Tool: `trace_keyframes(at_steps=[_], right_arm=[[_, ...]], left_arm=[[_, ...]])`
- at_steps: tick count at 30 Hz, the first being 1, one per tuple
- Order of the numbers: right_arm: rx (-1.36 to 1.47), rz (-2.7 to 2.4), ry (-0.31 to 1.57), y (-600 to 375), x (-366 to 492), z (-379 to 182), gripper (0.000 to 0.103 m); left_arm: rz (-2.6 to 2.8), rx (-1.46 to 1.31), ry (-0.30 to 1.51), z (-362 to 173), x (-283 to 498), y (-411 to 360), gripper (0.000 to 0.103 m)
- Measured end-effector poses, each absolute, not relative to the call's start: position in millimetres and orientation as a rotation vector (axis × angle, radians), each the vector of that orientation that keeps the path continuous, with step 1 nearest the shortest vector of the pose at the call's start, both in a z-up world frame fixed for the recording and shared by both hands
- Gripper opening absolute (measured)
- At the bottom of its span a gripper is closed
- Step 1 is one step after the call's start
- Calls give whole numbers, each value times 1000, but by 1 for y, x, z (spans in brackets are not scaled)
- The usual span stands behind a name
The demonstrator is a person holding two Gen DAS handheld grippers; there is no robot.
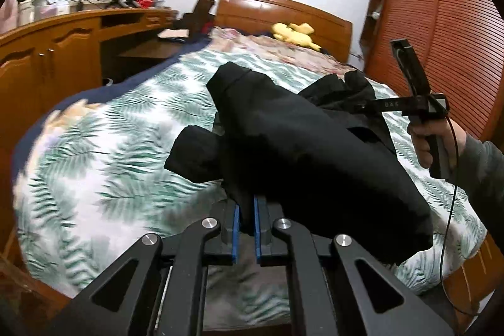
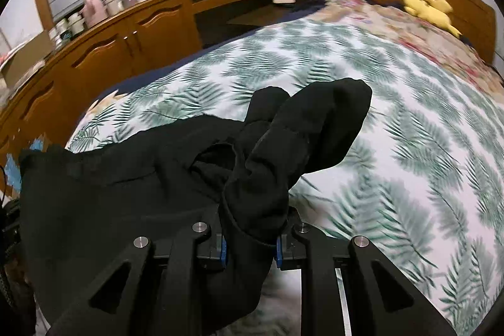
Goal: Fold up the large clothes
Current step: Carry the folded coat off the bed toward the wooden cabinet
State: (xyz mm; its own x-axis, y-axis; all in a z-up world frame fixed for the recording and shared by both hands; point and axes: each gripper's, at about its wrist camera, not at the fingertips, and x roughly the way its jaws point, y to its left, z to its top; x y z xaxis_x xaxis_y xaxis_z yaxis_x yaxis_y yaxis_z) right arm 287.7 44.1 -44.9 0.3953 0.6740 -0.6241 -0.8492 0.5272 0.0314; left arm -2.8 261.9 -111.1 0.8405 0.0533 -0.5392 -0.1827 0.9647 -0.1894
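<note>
Both grippers [image 1: 247, 218] [image 2: 250, 241] pinch the black garment [image 1: 308, 153] above the bed [image 1: 94, 153].

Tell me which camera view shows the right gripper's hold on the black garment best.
The right wrist view: the right gripper has its blue pads pressed on a bunched fold of the black garment. The left wrist view shows that gripper only from the side, its tips buried in cloth.
</note>
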Motion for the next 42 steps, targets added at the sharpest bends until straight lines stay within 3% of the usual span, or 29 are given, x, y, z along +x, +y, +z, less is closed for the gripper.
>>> trace_keyframes(at_steps=[20,26,27,28,29,35,38,40,42], right_arm=[[-372,1230,495,324,258,-32,21],[-449,1195,602,385,263,-59,35],[-478,1175,623,391,262,-68,42],[-510,1153,626,396,262,-75,58],[-554,1140,623,399,260,-86,66],[-649,1120,565,397,251,-108,69],[-600,1129,513,384,242,-104,69],[-563,1164,499,372,231,-107,69],[-563,1218,499,370,218,-112,69]], left_arm=[[538,-179,529,-95,-56,442,8],[598,-179,635,-122,-52,475,8],[597,-197,659,-131,-54,480,9],[602,-201,658,-134,-56,480,8],[607,-201,653,-135,-60,481,8],[625,-281,648,-141,-84,486,14],[644,-293,617,-133,-102,482,29],[637,-295,586,-127,-112,480,60],[644,-285,568,-122,-118,477,80]])
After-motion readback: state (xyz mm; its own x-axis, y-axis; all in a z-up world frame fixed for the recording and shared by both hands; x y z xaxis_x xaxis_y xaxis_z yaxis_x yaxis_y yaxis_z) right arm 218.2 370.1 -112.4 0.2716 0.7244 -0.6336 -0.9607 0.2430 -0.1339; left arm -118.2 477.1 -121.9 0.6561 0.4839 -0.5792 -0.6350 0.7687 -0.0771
